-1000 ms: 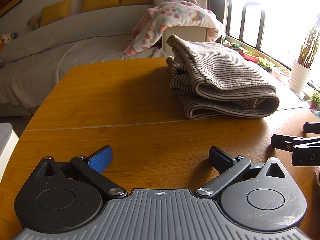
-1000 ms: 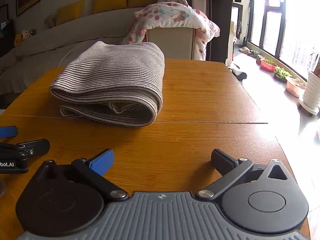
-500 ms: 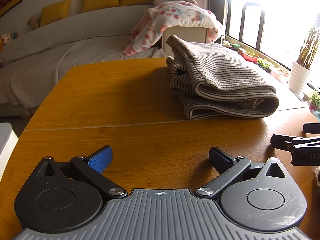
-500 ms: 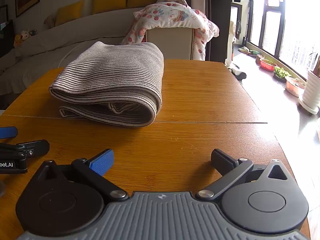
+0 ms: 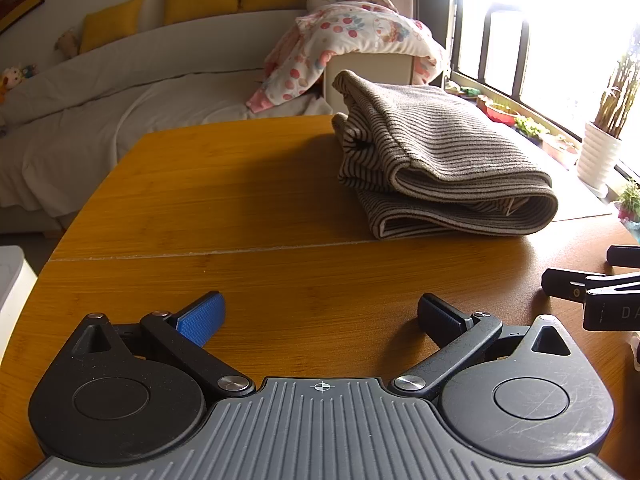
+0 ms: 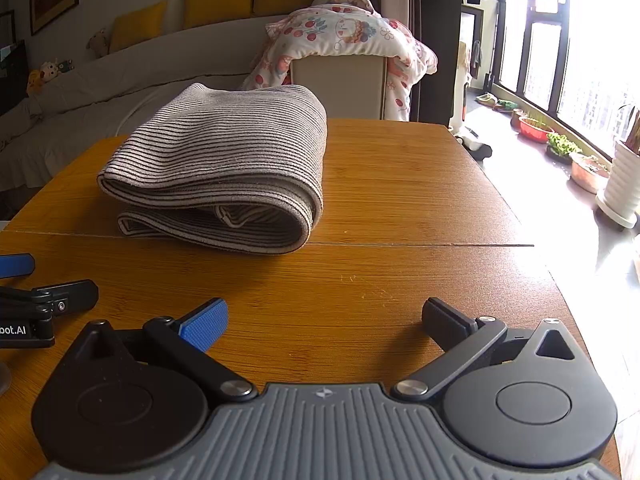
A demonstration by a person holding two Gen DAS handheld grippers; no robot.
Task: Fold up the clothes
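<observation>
Grey-and-cream striped knit garment (image 5: pixel 436 168) lies folded in a bundle on the orange wooden table (image 5: pixel 240 200), at one o'clock from the left gripper (image 5: pixel 320 316) and eleven o'clock from the right gripper (image 6: pixel 324 320). Both grippers rest spread, empty. Folding appears complete; the next move is probably only to straighten or stow it. Only the right view shows the bare right-hand tabletop.

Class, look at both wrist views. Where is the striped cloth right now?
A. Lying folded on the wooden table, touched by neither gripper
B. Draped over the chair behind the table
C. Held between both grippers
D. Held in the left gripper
A: the striped cloth lies folded on the table, while the left gripper and right gripper sit open and empty, short of it.
</observation>
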